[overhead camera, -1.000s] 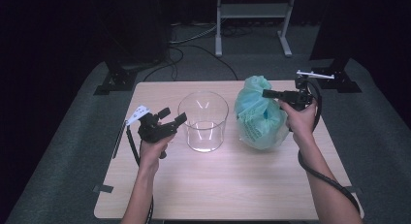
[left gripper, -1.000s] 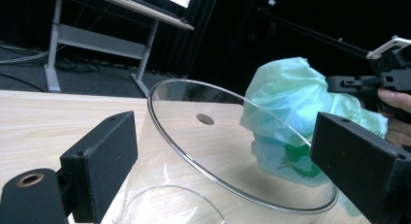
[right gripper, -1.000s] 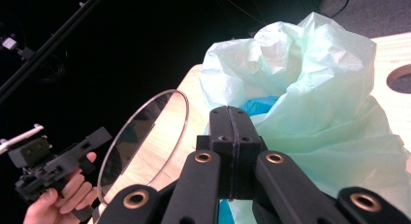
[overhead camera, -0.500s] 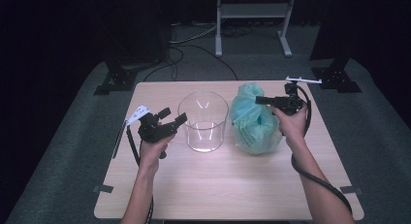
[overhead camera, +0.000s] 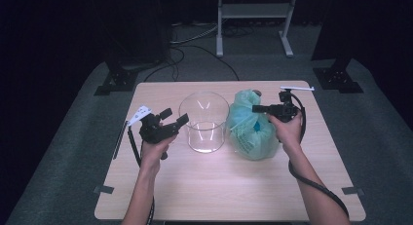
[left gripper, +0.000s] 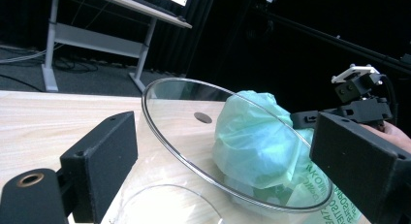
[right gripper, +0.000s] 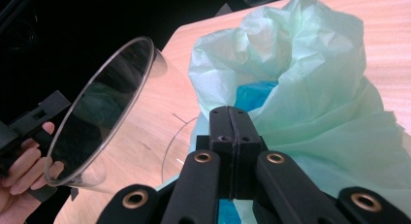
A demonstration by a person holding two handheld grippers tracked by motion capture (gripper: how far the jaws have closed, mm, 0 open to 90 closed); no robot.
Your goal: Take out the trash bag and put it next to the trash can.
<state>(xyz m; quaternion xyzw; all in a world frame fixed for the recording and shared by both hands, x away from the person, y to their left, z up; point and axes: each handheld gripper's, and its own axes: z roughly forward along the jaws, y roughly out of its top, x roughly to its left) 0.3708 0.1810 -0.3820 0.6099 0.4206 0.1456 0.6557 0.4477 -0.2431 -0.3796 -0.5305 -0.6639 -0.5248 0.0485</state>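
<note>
Wood-topped table point(overhead camera: 219, 186) carries two things side by side near its far half: a clear glass bowl point(overhead camera: 203, 121), upright and open at the top, and a pale green plastic bag point(overhead camera: 251, 130) just to its right, bunched and crumpled, with something blue showing inside its folds in the right gripper view point(right gripper: 254, 95). From above, bowl and bag sit so close that contact cannot be told.

Left tool point(overhead camera: 171, 119) is held in the person's left hand point(overhead camera: 155, 148) just left of the bowl, pointing toward it. Its jaws stand wide apart with nothing between them; in the left gripper view they frame the bowl's rim point(left gripper: 194, 136) and the green bag point(left gripper: 257, 141) seen through the glass, without touching either.

Right tool point(overhead camera: 257, 108) is gripped by the right hand point(overhead camera: 287, 130) at the bag's right side, pointing left across the bag's upper part. In the right gripper view its two jaws are pressed flat together, with the bag's folds lying just beyond and around their tips; whether any plastic is pinched between them cannot be told. A black cable point(overhead camera: 311, 183) runs back from this tool along the forearm.
</note>
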